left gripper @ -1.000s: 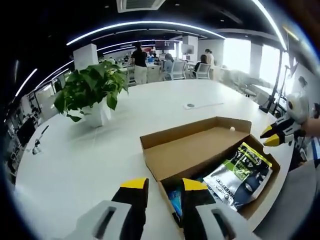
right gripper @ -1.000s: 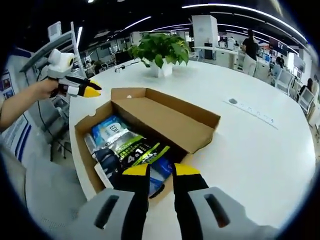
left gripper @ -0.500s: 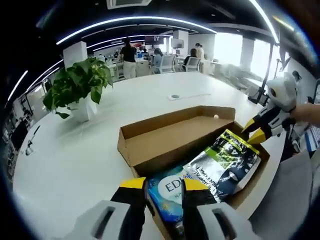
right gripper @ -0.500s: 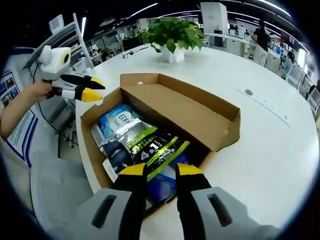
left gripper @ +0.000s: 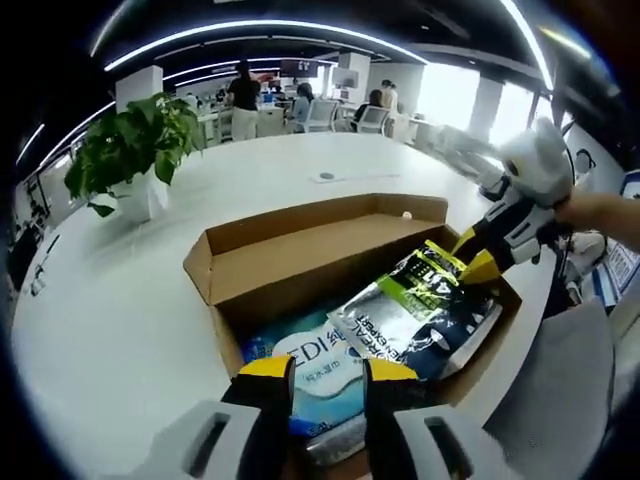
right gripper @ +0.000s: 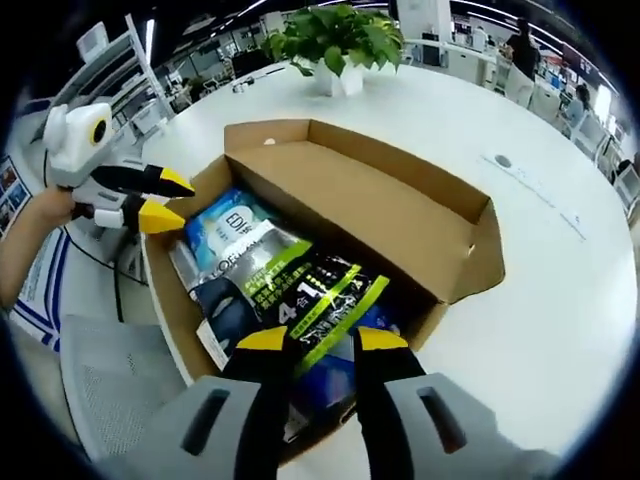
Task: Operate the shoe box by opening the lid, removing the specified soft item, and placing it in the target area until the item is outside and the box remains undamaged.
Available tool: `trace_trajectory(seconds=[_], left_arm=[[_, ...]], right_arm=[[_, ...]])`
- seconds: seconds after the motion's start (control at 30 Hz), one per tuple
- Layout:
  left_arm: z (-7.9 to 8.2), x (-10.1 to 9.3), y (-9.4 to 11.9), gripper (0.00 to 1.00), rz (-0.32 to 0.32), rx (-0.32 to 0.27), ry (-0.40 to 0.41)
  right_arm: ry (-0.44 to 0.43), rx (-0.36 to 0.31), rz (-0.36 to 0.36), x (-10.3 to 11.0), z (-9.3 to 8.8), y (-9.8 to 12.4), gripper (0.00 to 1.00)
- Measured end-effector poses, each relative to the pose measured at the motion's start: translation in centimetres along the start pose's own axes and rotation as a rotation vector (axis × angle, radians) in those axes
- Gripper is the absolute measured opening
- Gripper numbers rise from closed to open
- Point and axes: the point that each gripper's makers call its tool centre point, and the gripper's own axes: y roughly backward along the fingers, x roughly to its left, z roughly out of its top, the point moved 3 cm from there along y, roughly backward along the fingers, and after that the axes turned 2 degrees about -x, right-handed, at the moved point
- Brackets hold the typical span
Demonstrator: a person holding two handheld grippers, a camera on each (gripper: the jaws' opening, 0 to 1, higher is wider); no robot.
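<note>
An open brown cardboard shoe box (left gripper: 330, 250) is sitting at the near edge of a large round white table (left gripper: 110, 300), with its lid (left gripper: 300, 255) folded back and standing up along the far side. Inside the box, soft packets are lying stacked. A dark plastic pouch with a green stripe and "4" printed on it (left gripper: 420, 310) is lying on top, toward the right in the left gripper view. A blue and white soft packet with large letters (left gripper: 315, 365) is lying partly under it, toward the left.

The left gripper (left gripper: 328, 372), with yellow-tipped black jaws, is hovering just above the near rim of the box, over the blue and white packet. Its jaws are standing slightly apart and are not holding anything.

The right gripper (right gripper: 322, 342) is hovering over the dark pouch in its own view, jaws parted with a narrow gap and nothing between them. In the left gripper view, its yellow tips are pointing down at the far right end of the pouch; whether they are touching it cannot be told.

A green leafy plant in a white pot (left gripper: 125, 155) is standing far left on the table. People are standing in the office beyond.
</note>
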Motion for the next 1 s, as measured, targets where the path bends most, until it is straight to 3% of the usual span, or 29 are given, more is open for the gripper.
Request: trace_trajectory(seconds=[0.2,0.5,1.0], left_arm=[[-0.6,-0.7,-0.5,0.27,-0.025,0.018,0.010],[-1.4,-1.7,-1.7,0.26,-0.079,0.054,0.059],[-2.5,-2.7,-3.2,0.22,-0.145,0.116,0.139]], right_arm=[[0.044,0.002,-0.010,0.2,0.1,-0.3,0.20],[0.098,0.004,-0.026,0.2,-0.1,0.0,0.05],[0.195,0.018,-0.034,0.4,-0.6,-0.2,0.00]])
